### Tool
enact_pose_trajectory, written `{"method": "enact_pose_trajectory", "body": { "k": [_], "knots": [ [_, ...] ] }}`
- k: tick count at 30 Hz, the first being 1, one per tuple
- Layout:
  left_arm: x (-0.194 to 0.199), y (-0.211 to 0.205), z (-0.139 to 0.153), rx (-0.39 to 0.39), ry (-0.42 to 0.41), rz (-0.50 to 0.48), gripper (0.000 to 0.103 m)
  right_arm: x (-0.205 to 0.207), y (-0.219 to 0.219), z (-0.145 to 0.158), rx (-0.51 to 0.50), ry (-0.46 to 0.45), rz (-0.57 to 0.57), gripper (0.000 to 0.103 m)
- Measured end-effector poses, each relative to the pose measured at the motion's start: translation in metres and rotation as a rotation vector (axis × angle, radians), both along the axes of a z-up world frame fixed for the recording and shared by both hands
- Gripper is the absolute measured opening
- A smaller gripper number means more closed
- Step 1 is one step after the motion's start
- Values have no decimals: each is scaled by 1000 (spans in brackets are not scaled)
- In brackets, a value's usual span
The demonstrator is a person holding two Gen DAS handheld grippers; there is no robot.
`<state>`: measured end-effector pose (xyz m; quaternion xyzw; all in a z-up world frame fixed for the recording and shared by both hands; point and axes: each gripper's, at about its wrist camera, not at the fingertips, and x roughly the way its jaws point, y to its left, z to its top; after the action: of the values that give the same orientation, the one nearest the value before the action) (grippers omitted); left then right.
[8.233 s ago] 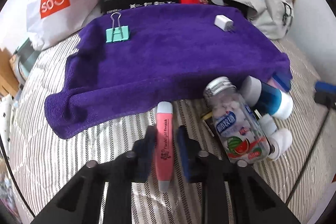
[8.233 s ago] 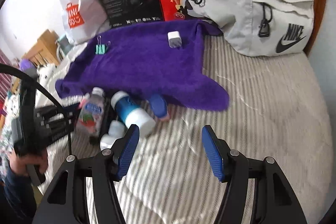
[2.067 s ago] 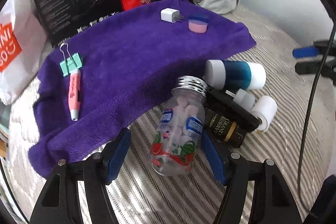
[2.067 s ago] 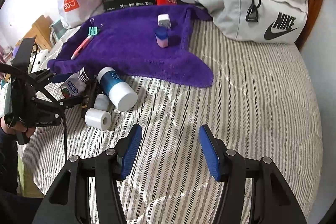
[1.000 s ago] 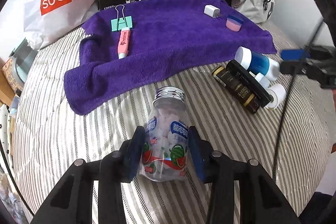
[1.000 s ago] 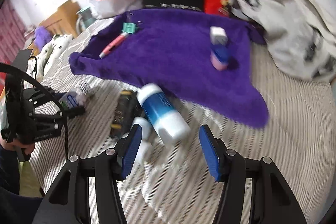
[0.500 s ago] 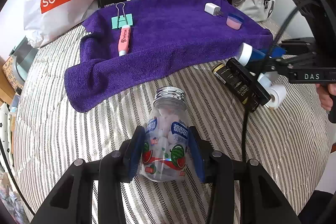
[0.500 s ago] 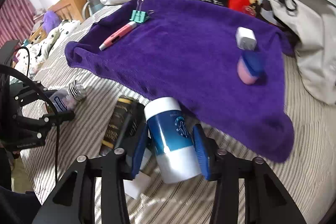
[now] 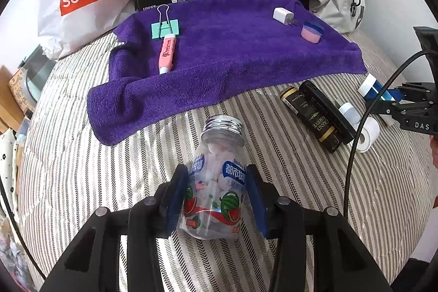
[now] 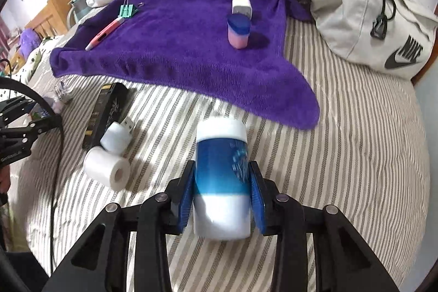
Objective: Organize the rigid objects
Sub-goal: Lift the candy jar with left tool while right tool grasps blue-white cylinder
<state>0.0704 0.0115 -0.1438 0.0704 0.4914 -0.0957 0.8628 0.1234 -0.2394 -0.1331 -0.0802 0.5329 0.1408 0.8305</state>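
bed (image 9: 82, 182): striped cover, purple towel (image 9: 232, 45) far, serving as the sorting spot.
left view: left gripper (image 9: 216, 199) clamped on candy bottle (image 9: 216, 182), near the towel's edge.
right view: right gripper (image 10: 221, 193) clamped on blue-white tube (image 10: 221, 168), apparently bound for the towel.

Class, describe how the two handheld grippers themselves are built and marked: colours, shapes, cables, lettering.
Both are black frames of angular linked bars with round silver rivets. The left gripper and right gripper each end in two flat fingers faced with ribbed blue pads. Seen from the left wrist, the right one carries white lettering "DAS" and a black cable curving past it.
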Motion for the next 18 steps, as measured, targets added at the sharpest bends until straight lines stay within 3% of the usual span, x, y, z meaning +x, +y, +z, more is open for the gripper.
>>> {"method": "enact_pose_trajectory", "body": {
  "k": [8,18],
  "knots": [
    [-1,0,0,0,-2,-2,40,-7,-3,1,0,-15,19,36],
    [-8,21,19,-75,-1,40,40,-13,-9,27,65,-35,34,36]
  ]
}}
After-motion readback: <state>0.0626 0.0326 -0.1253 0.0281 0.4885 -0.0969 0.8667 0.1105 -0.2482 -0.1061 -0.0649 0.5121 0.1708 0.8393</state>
